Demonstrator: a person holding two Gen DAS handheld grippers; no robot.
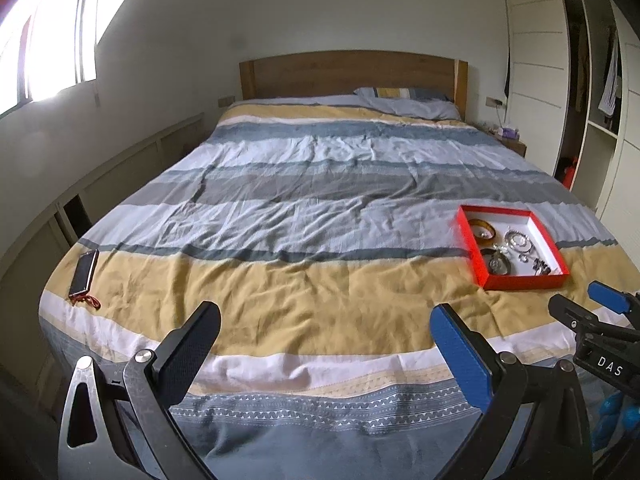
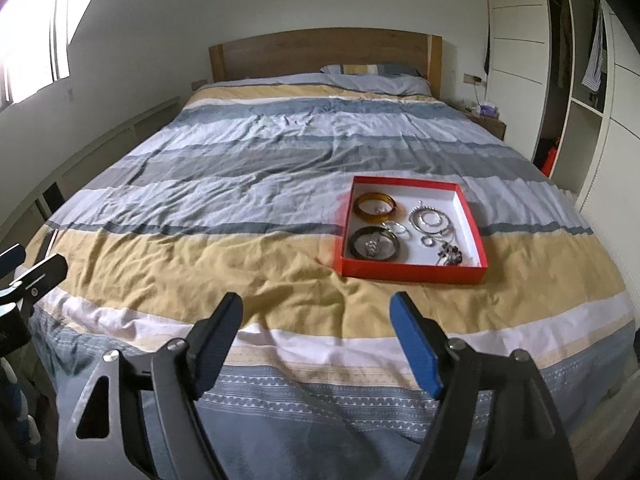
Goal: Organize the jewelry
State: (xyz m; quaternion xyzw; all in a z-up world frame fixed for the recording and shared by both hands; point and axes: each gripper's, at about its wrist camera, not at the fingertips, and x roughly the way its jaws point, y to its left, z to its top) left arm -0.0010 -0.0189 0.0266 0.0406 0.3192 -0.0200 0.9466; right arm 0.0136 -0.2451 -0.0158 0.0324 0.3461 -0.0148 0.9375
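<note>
Both grippers are held above the foot edge of the bed, jaws spread wide with nothing between them. The left gripper is released; the right gripper likewise stands open and empty.

The red tray is seen ahead of the right jaws and slightly to their blue-pad side, resting flat on the yellow stripe of the striped cover. From the left jaws it lies well off to the blue-pad side. Inside it — an amber bangle, a dark bangle, silver chains and a dark beaded piece, all loose on the white floor.

Between both jaws and the tray only wrinkled cover is found; open room is left across the whole near half of the bed. A phone lies near the bed's edge, far to the left gripper's black-pad side.

Lettering "DAS" is read on the right gripper's body in the left view.
</note>
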